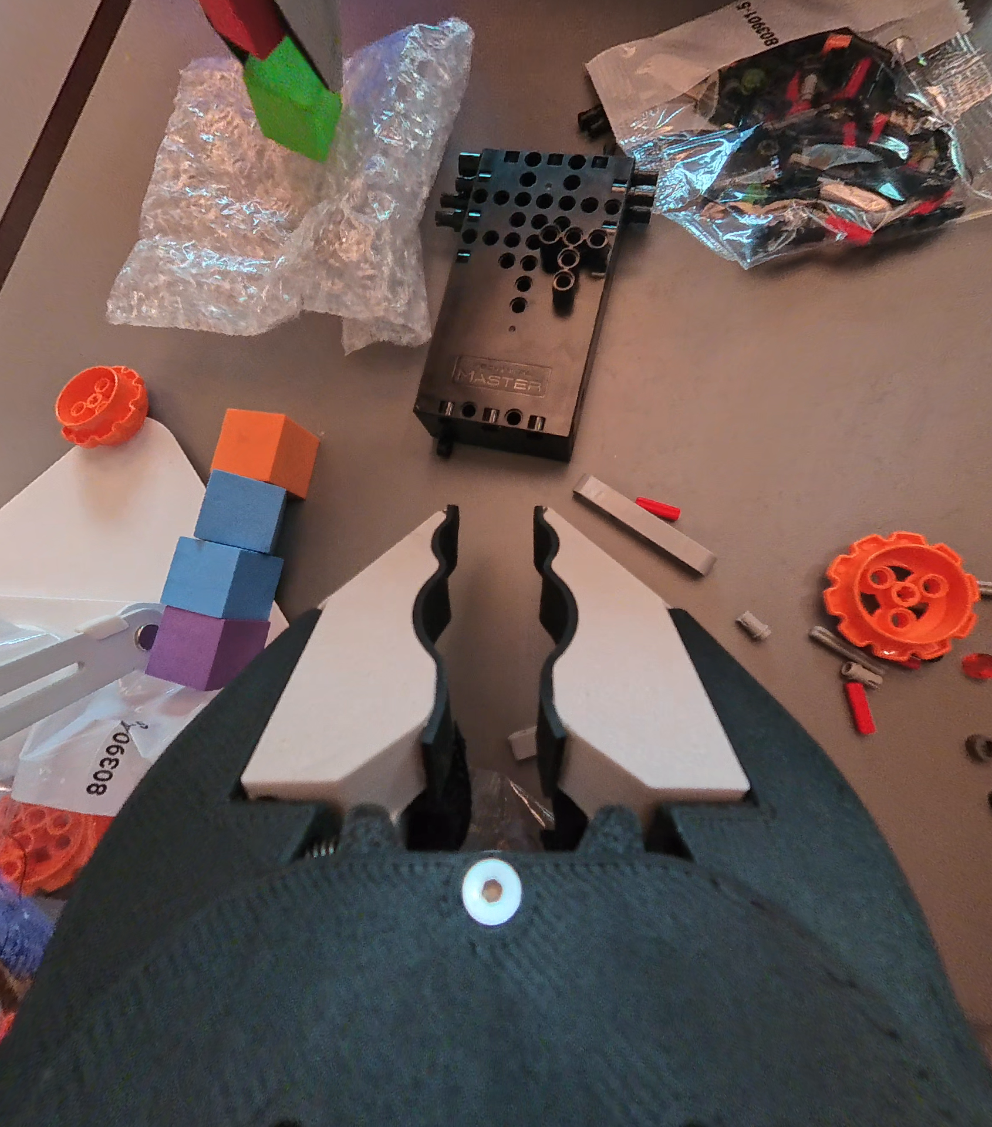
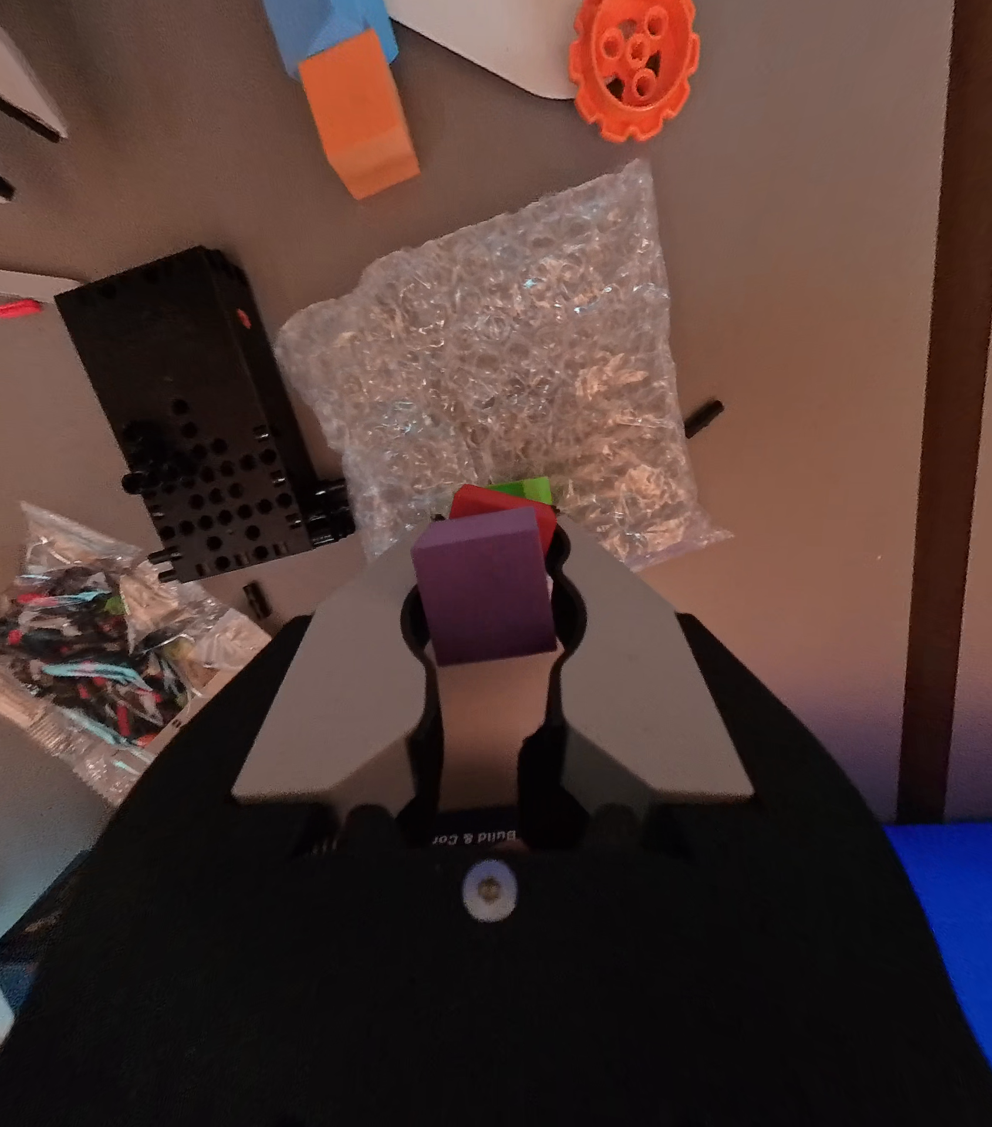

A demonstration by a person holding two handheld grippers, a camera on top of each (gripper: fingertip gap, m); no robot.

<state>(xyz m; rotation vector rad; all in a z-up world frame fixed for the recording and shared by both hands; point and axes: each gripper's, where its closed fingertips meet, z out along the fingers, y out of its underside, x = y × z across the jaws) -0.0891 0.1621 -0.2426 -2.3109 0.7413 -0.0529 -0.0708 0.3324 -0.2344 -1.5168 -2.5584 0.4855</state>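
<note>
My left gripper (image 1: 496, 518) is open and empty, low over the grey table, with its tips pointing at a black perforated block (image 1: 530, 293). Left of it is a line of touching cubes: orange (image 1: 265, 445), two blue (image 1: 240, 509), purple (image 1: 207, 646). My right gripper (image 2: 499, 549) is shut on a stack of cubes, purple (image 2: 484, 597), red (image 2: 499, 503) and green (image 2: 521, 488), held over bubble wrap (image 2: 499, 366). In the left wrist view the green cube (image 1: 292, 110) sits just over the bubble wrap (image 1: 274, 244), beside a grey finger (image 1: 313, 42).
A clear bag of small parts (image 1: 817, 152) lies at the far right. Orange gears (image 1: 902, 604) (image 1: 100, 405), a grey beam (image 1: 643, 530) and loose pins lie around. White sheets, a white slotted tool (image 1: 24, 677) and more bags lie at the left. A dark strip (image 2: 957, 366) runs along the table. The gap from one gripper's tips to the other's is roughly 20 cm. The black perforated block (image 1: 530, 293) sits 8 cm or so from the ends of my left fingers. It is also in sight in the right wrist view (image 2: 174, 422).
</note>
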